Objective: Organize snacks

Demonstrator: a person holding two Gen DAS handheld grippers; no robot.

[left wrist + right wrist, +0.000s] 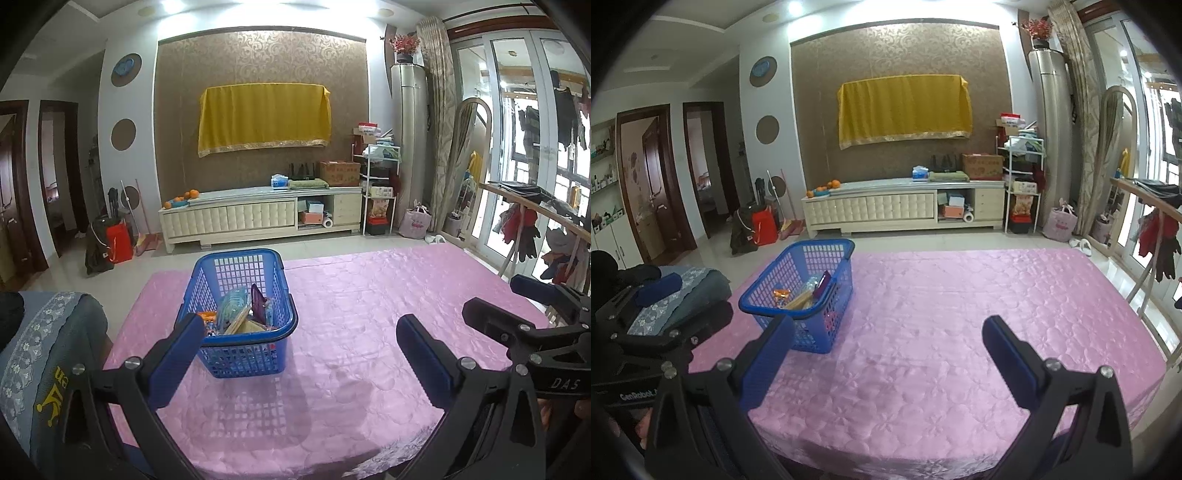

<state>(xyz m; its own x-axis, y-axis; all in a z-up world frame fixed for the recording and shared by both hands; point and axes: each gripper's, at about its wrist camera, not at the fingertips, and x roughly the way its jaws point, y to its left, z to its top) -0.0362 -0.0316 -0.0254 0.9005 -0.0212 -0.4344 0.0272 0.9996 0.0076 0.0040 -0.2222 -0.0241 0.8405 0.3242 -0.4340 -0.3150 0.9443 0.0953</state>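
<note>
A blue plastic basket [242, 354] stands on the pink tablecloth [351, 295] at the table's left side. Several snack packets [240, 312] lie inside it, among them an orange one and a dark purple one. The basket also shows in the right wrist view [812, 332] with the snacks [805, 293] in it. My left gripper [299, 332] is open and empty, its left finger just in front of the basket. My right gripper [888, 334] is open and empty over the cloth, to the right of the basket. It also shows at the right of the left wrist view [495, 295].
A chair with a grey patterned cover [40, 354] stands at the table's left. A TV cabinet [258, 216] stands across the floor. A wooden rack with clothes [535, 218] is to the right of the table.
</note>
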